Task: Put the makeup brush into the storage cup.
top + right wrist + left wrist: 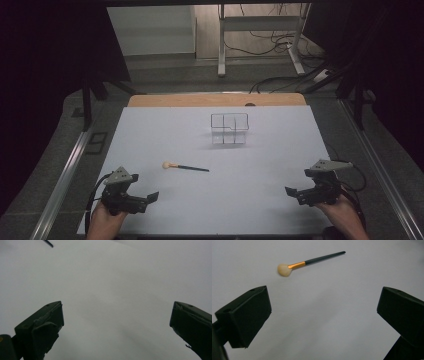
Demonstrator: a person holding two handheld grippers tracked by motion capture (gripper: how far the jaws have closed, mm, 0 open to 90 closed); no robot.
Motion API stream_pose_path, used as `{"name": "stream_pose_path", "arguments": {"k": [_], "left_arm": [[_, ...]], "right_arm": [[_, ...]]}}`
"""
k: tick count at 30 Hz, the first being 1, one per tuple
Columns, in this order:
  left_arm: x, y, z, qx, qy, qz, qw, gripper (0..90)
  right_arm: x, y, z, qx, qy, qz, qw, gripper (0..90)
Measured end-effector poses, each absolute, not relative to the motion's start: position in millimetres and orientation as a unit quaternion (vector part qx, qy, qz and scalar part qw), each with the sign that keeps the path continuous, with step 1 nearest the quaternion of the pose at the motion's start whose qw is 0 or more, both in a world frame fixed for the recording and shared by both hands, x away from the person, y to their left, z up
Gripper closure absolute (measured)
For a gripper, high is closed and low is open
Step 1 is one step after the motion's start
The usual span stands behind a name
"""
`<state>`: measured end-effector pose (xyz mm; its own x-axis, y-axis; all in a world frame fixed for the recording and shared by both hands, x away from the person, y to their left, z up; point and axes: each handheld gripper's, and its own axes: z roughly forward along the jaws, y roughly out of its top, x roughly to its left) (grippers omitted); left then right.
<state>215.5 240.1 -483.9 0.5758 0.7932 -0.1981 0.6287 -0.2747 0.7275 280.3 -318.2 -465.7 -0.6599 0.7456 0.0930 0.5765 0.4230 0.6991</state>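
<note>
A makeup brush (185, 167) with a pale bristle head, a gold ferrule and a dark handle lies flat on the white table sheet (250, 165), head to the left. In the left gripper view the brush (307, 262) lies ahead of the jaws, apart from them. A clear compartment organiser (229, 129) stands upright behind it. My left gripper (148, 200) rests near the front left edge, open and holding nothing (323, 301). My right gripper (294, 194) sits at the front right, also open with nothing between its jaws (116, 315). The brush handle's tip (48, 243) shows at the top left of the right gripper view.
A wooden table edge (215, 100) shows behind the white sheet. Metal rails (65, 175) run along both sides of the table. Beyond it stand a white desk frame (260, 40) and loose cables (270, 45) on the floor.
</note>
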Motion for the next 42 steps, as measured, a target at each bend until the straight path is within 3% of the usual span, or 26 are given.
{"name": "stream_pose_path", "arguments": {"k": [42], "left_arm": [[242,215,-478,0.817,0.415,0.126,0.381,0.0]], "right_arm": [[281,-314,-468,0.384,0.849,0.341,0.124,0.0]]}}
